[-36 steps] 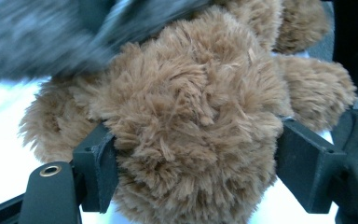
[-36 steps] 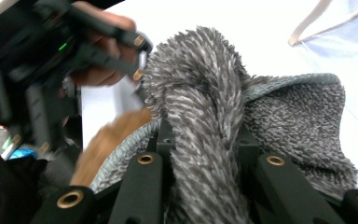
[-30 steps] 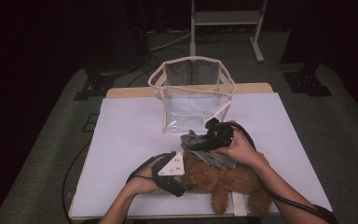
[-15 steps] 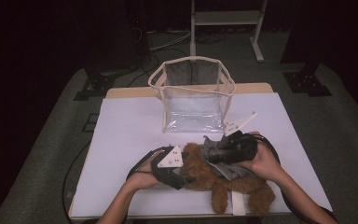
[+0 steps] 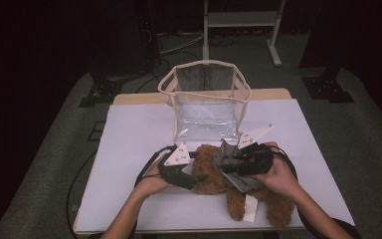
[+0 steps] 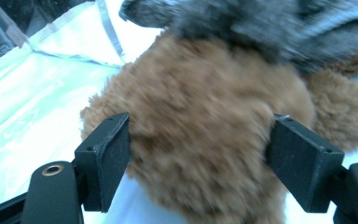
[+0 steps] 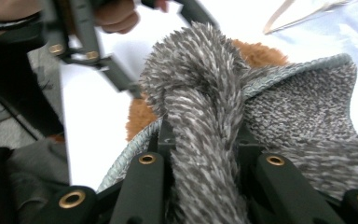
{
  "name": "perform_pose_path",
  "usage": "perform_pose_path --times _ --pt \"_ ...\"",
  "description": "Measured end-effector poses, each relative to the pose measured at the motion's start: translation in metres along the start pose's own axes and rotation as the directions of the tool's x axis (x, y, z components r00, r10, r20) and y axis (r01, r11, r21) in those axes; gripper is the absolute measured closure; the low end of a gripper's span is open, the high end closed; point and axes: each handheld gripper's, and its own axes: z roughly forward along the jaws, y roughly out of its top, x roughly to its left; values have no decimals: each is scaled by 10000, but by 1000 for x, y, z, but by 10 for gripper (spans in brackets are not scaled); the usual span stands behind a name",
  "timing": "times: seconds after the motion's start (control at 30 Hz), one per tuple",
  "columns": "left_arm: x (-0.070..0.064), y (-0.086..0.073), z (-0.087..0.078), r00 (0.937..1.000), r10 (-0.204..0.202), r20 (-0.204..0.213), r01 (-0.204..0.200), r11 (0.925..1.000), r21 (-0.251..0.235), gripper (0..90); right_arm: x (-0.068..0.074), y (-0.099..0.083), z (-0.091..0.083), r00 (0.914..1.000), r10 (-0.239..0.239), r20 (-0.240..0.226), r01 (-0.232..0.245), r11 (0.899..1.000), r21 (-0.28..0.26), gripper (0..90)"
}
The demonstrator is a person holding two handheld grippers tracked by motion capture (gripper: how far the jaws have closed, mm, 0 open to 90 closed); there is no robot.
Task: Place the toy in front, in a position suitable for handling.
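1. Left gripper low at the near table edge, jaws spread around the brown plush toy's head, pads against the fur.
2. Right gripper laid across the toy, clamped on the grey knit garment.
3. Toy lies near-centre on the table, just in front of the clear bag; open surface to the left.

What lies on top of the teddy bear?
A grey knitted garment lies across the teddy bear, pinched by the right gripper. The left gripper straddles the bear's fur. The garment covers the bear's middle; its face cannot be seen.
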Motion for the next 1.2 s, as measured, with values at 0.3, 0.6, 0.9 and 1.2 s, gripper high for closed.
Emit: perform_pose_path --times 0.3,0.6,0.9,1.2 --pt "2 -11 8 9996 -211 -162 211 9998 -3 392 -27 8 0 9984 502 253 -494 9983 -309 713" --pt "4 -1 16 9998 -124 -126 123 9999 -81 408 -5 28 11 9994 -318 -107 313 9985 -454 712" --pt "0 -2 14 10000 -68 34 68 9999 -157 406 -12 37 11 9996 -164 -217 158 9994 -294 713" --pt "-10 -4 8 9989 258 394 -255 9996 -78 403 -34 43 15 9987 362 -364 -368 9992 -169 711"
